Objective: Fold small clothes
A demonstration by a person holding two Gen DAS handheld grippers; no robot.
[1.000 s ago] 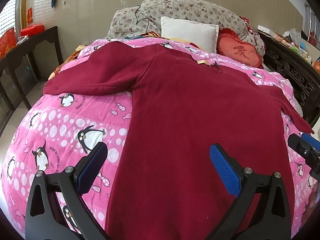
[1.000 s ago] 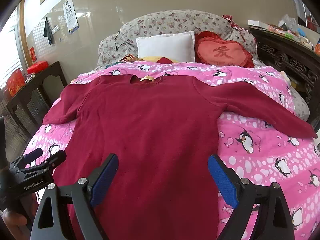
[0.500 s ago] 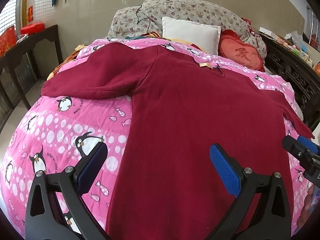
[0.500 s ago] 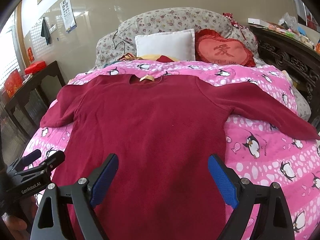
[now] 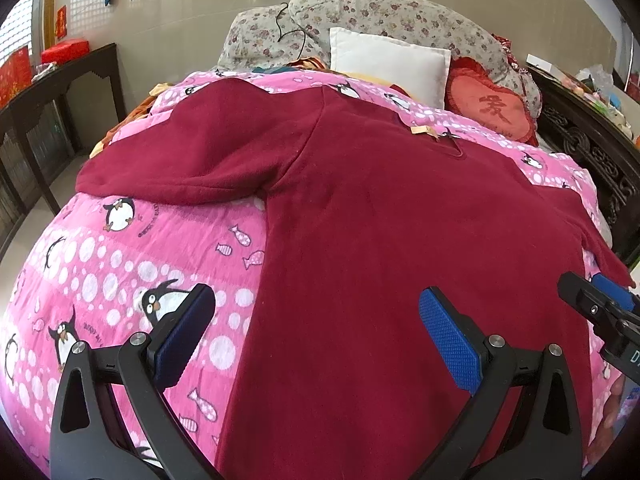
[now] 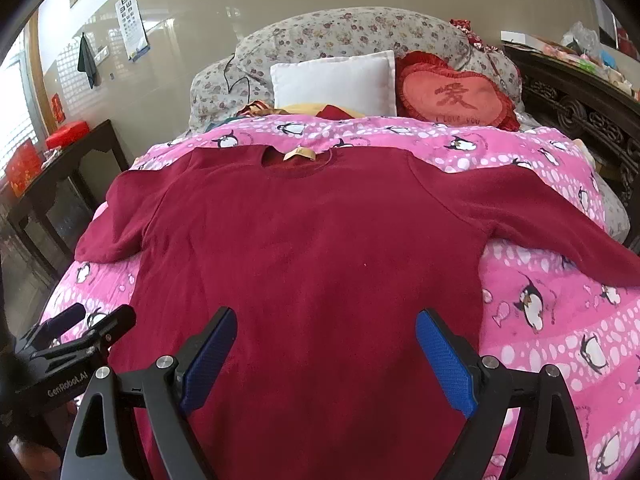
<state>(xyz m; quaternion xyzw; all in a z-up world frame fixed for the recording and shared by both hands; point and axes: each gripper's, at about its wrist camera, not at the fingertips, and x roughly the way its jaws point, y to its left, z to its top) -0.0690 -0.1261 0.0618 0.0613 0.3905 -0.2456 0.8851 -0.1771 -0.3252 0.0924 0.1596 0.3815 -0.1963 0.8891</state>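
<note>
Right wrist view: dark red sweater [image 6: 320, 248] spread flat on the pink penguin quilt [image 6: 560, 320] directly ahead of the right gripper [image 6: 324, 354], jaws apart, with the left gripper [image 5: 316, 338] likewise apart over its left edge.

Bright, even daylight from left windows; ceiling-light glare on glossy wall; strong fisheye bending, dark corners

Sweater [image 6: 312, 264] hem cut off by bottom edge in both views; my claws' bases hide it. Wall chart [image 6: 132, 26] print too small to read.
</note>
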